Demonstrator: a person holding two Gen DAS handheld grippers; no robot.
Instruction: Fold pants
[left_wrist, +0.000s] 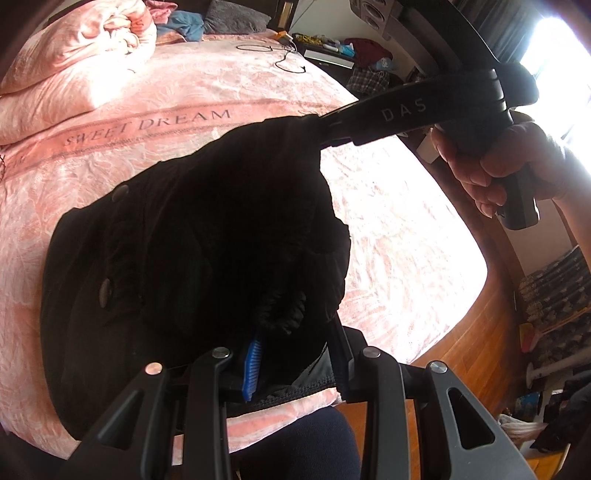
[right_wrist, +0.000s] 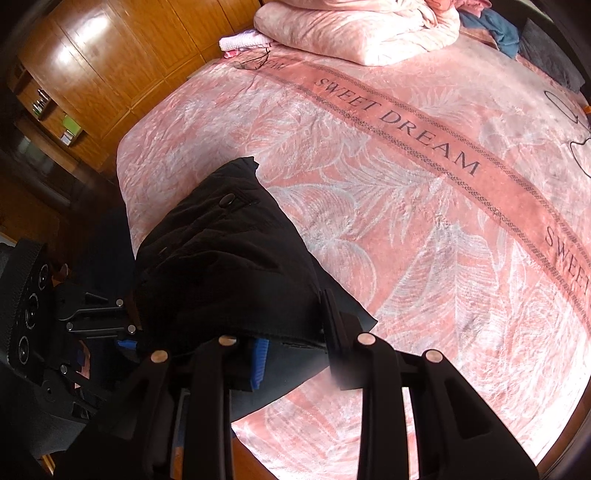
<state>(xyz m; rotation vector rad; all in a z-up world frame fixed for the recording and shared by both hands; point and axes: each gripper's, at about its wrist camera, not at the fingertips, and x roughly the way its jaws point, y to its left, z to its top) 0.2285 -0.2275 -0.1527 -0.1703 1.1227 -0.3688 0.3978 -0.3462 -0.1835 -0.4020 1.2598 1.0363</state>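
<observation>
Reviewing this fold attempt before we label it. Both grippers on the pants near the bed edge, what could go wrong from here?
1. The black pants sit bunched at the edge of the pink bedspread; a pull could drag them onto the wooden floor.
2. The right gripper pinches only a corner, so it may slip.
3. The left gripper holds thick gathered fabric, so the fold could come out uneven.

Pants (left_wrist: 207, 236) (right_wrist: 229, 266): black, buttoned, bunched in folds, held lifted over the pink bedspread's six-o'clock edge.
</observation>
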